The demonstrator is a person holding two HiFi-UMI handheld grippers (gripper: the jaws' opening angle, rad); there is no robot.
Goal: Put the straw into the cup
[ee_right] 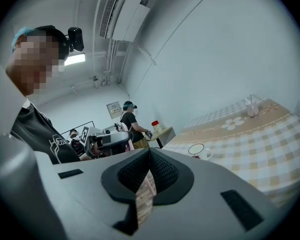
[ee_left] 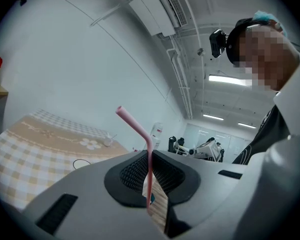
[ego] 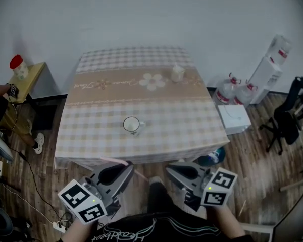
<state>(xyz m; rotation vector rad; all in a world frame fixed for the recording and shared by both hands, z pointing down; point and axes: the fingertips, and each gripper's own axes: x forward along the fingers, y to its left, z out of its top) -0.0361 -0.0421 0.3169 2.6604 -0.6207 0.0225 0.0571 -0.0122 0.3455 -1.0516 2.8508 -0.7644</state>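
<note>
**Item: pink straw in left gripper, cup not yet reached**

Head view: cup [ego: 132, 124], white, upright, mouth open, empty as far as can be seen, on the checked table [ego: 91, 140] toward its near edge; left gripper [ego: 125, 168] short of the cup, off the table's near edge, just left of the cup's line; straw [ego: 113, 160] a faint pink line jutting sideways from its jaw tips, away from the cup, roughly along the table edge; right gripper [ego: 171, 171] likewise short of the cup, further to its right; small glass [ego: 178, 73] well beyond the cup.

Left gripper view: jaws pinching the straw [ee_left: 149, 169] across its lower shaft; long axis crosswise to the jaws, bent top leaning toward the table; cup rim [ee_left: 81, 164] ahead, left of the jaws, half hidden by the gripper body.

Right gripper view: jaws pressed together on nothing; cup [ee_right: 197, 150] ahead and to the right.

Judgement: the left hand is both carrier and the nearer; the move likely turns on bringing the straw's axis upright over the cup's mouth, free end downward.
</note>
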